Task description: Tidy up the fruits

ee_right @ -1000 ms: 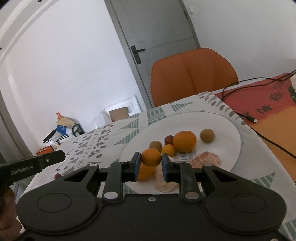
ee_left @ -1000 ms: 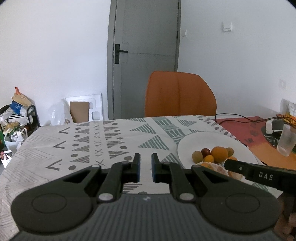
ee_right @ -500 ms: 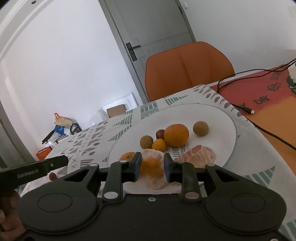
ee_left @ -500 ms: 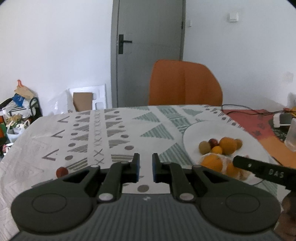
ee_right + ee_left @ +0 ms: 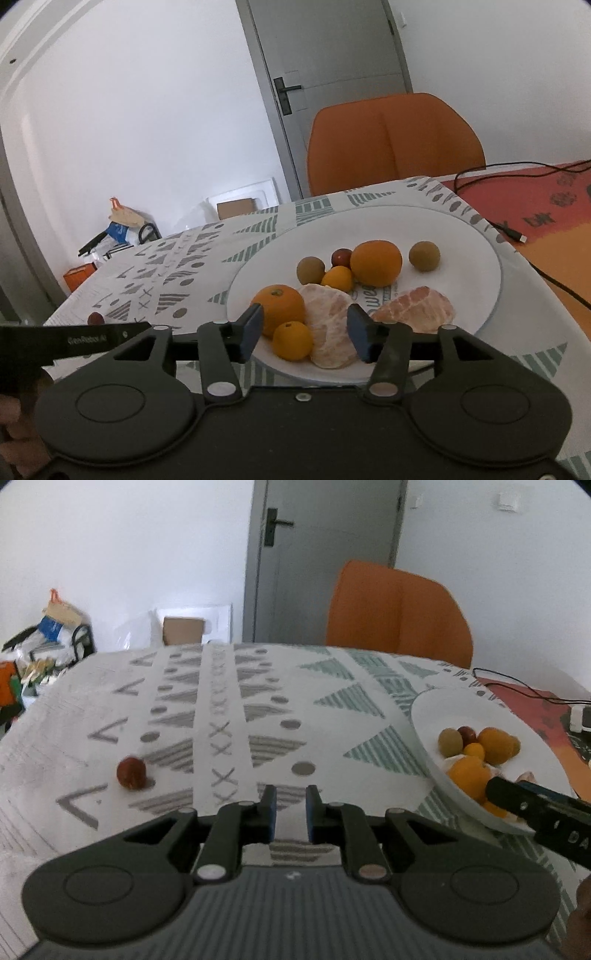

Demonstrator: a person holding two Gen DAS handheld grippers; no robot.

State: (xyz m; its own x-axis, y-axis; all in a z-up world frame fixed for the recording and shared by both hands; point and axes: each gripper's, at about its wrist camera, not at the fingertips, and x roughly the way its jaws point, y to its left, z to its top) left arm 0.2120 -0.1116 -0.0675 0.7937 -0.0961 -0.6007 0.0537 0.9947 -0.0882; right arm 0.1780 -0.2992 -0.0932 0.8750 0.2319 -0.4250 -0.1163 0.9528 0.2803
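Note:
A white plate (image 5: 461, 236) holds a large orange (image 5: 376, 263), a medium orange (image 5: 280, 306), two peeled mandarin pieces (image 5: 417, 308), two brown round fruits (image 5: 311, 269) and a dark red one (image 5: 340, 256). My right gripper (image 5: 306, 332) hangs over the plate's near rim with its jaws opening. A small orange (image 5: 291, 339) lies on the plate between them, untouched by the pads. One red fruit (image 5: 131, 772) sits alone on the patterned cloth, left of my left gripper (image 5: 291, 812). The left jaws are almost shut, just starting to part, with nothing between them.
An orange chair (image 5: 399, 609) stands behind the table, in front of a grey door. A black cable (image 5: 506, 225) runs over the red mat (image 5: 546, 206) right of the plate. Bags and boxes (image 5: 44, 627) are piled on the floor at the left.
The right jaws have spread and let go of the small orange, which now lies on the plate. The left gripper has sunk toward the cloth, bringing the red fruit into view.

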